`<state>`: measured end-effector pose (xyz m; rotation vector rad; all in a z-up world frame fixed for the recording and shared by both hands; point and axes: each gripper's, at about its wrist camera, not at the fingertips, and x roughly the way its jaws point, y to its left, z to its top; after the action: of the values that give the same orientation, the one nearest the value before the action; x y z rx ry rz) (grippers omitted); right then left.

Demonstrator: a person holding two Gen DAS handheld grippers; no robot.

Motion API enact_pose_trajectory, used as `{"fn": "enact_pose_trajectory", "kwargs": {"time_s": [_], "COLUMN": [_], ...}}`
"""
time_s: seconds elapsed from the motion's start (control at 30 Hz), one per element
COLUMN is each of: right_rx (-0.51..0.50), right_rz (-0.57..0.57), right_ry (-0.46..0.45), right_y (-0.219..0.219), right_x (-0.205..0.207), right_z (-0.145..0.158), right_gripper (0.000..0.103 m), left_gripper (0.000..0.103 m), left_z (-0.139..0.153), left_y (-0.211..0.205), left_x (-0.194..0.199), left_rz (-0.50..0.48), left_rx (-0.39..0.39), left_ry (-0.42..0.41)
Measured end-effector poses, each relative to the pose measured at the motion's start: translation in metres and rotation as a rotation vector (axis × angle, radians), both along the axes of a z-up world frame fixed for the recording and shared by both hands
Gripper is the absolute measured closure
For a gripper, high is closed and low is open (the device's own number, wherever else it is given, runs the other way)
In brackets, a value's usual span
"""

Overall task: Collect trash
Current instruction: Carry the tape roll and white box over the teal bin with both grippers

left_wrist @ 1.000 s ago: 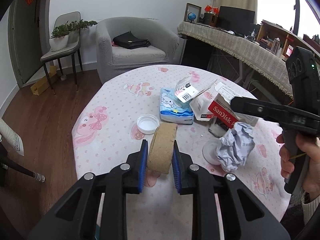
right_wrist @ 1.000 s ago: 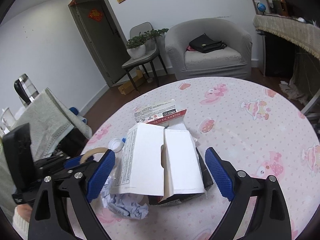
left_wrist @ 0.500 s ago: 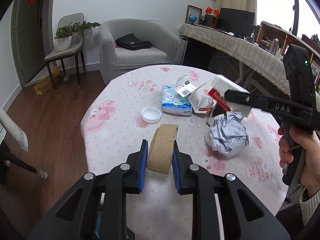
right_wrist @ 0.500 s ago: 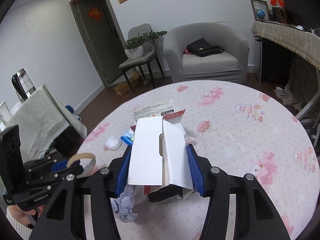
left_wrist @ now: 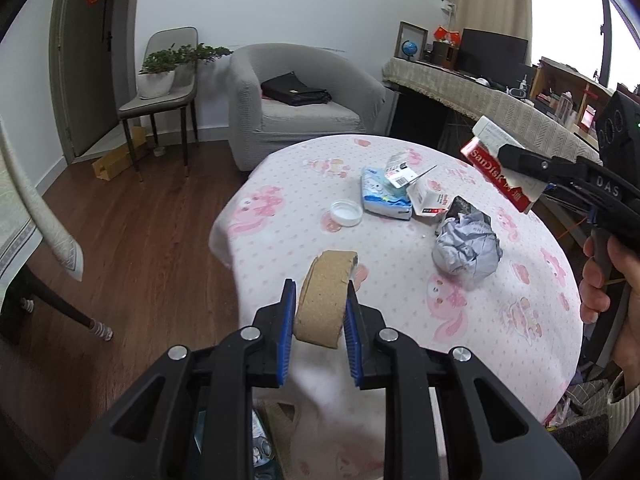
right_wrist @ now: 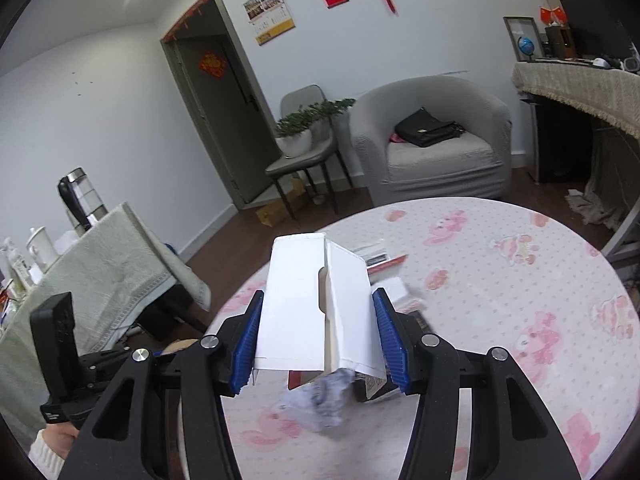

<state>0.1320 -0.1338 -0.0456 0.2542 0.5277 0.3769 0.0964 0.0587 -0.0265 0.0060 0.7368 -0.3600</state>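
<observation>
Over the pink-print bench (left_wrist: pixel 400 280), left tongs (left_wrist: pixel 320 312) pinch brown cork-textured tape roll (left_wrist: pixel 326 296), right tongs (right_wrist: pixel 320 340) clamp white-and-red cardboard box (right_wrist: pixel 304 304); thin box walls may buckle & slip w/ tighter squeeze.

The left gripper (left_wrist: pixel 320 312) is squeezed tight on a brown tape roll (left_wrist: pixel 325 295), with one blue pad on each side of it, and it is held up near the close edge of the table. The right gripper (right_wrist: pixel 320 338) is squeezed on a white box (right_wrist: pixel 316 304) and held up in the air on the right. A bare hand (left_wrist: pixel 610 280) wraps around the right gripper's handle.
</observation>
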Motion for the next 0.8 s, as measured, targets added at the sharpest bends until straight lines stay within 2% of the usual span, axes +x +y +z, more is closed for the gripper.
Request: {"fn": "enact_pose_trajectory", "kwargs": {"time_s": [0.23, 0.4, 0.8], "right_rx": [0.046, 0.138, 0.122], "right_rz": [0.066, 0.148, 0.234], "right_ry": [0.012, 0.05, 0.069], "right_y": [0.024, 0.044, 0.101], "right_x": [-0.009, -0.012, -0.01], "right_z": [-0.004, -0.012, -0.019], "right_gripper": [0.049, 0.049, 0.049], "left_gripper": [0.078, 0.078, 0.081], "left_z": [0.002, 0.001, -0.032], "left_y": [0.022, 0.041, 0.091], "left_x": [-0.022, -0.035, -0.042], "left_rz": [0.045, 0.08, 0.141], "left_rx": [0.004, 0.014, 0.04], "left_ry": [-0.012, -0.007, 0.083]}}
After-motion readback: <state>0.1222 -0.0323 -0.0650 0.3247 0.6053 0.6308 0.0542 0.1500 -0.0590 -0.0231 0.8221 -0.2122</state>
